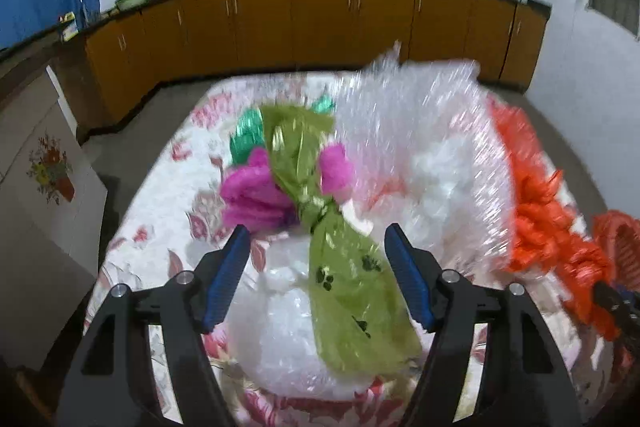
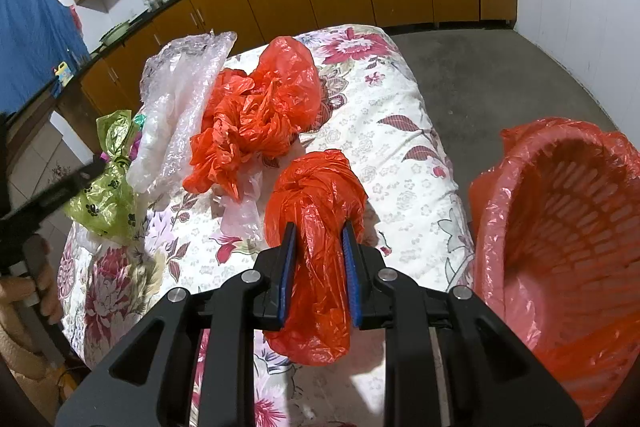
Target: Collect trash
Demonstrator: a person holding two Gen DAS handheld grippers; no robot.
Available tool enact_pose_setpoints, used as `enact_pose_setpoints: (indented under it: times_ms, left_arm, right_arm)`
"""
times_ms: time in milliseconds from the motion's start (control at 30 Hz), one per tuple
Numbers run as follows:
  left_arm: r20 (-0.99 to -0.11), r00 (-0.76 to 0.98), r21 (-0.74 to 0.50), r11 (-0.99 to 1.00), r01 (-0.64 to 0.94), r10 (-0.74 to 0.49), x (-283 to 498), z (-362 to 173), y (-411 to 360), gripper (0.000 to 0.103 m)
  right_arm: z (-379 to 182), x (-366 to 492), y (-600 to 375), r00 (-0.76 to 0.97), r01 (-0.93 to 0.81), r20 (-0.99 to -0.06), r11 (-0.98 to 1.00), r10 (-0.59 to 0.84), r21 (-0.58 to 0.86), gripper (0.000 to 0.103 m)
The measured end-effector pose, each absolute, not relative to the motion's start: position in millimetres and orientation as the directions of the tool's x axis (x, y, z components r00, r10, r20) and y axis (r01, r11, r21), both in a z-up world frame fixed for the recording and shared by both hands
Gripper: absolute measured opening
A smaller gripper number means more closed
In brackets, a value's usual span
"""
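- Writing: none legible anywhere; green bag (image 1: 352,291) carries black paw prints only.
- Left gripper (image 1: 318,247): jaws wide apart, straddling the green bag without touching; that view is motion-blurred.
- Right gripper (image 2: 319,239): pads clamped on an orange plastic bag (image 2: 316,211) above the floral bedspread (image 2: 400,147).
- Orange lined basket (image 2: 568,227): cut off at the frame's right edge.
- Bubble wrap (image 2: 180,99) and a second orange bag (image 2: 256,115) lie beyond.

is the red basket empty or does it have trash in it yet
Empty as far as shown: the red basket shows only its thin liner and bare lattice wall; its bottom is out of frame.
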State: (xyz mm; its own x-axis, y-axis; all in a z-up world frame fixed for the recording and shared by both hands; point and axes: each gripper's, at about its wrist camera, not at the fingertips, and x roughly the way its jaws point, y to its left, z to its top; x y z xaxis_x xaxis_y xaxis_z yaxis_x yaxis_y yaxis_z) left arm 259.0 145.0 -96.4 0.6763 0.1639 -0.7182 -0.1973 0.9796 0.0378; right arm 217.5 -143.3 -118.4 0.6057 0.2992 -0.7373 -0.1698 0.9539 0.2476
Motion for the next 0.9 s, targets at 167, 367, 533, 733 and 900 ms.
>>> enact_pose_setpoints:
  times_ms: [167, 367, 533, 733, 900]
  left_arm:
    - [-0.753, 0.643, 0.013, 0.981, -0.193, 0.136, 261.6, -115.6, 148.9, 0.034]
    - [-0.704, 0.706, -0.041, 0.988, -0.148, 0.077, 248.7, -99.1, 150.0, 0.009]
    - [-0.659, 0.75, -0.049, 0.992, -0.115, 0.054, 229.4, -80.1, 140.5, 0.009]
    - [-0.613, 0.79, -0.064, 0.996, -0.059, 0.007, 206.8, -58.4, 120.0, 0.009]
    - [-0.582, 0.81, -0.079, 0.996, 0.031, -0.072, 187.5, -43.0, 88.7, 0.009]
  right_arm:
    - [-119.0, 218.8, -142.2, 0.604, -0.176, -0.737, 0.953, 0.302, 0.246, 0.023]
    - [-114.2, 214.2, -144.7, 0.62, -0.174, -0.723, 0.952, 0.304, 0.251, 0.022]
    - [-102.8, 204.2, -152.0, 0.647, -0.162, -0.7, 0.952, 0.302, 0.261, 0.022]
    - [-86.1, 186.3, -170.4, 0.686, -0.129, -0.672, 0.956, 0.279, 0.265, 0.022]
    - [-72.7, 167.5, -195.0, 0.727, -0.074, -0.647, 0.963, 0.231, 0.26, 0.022]
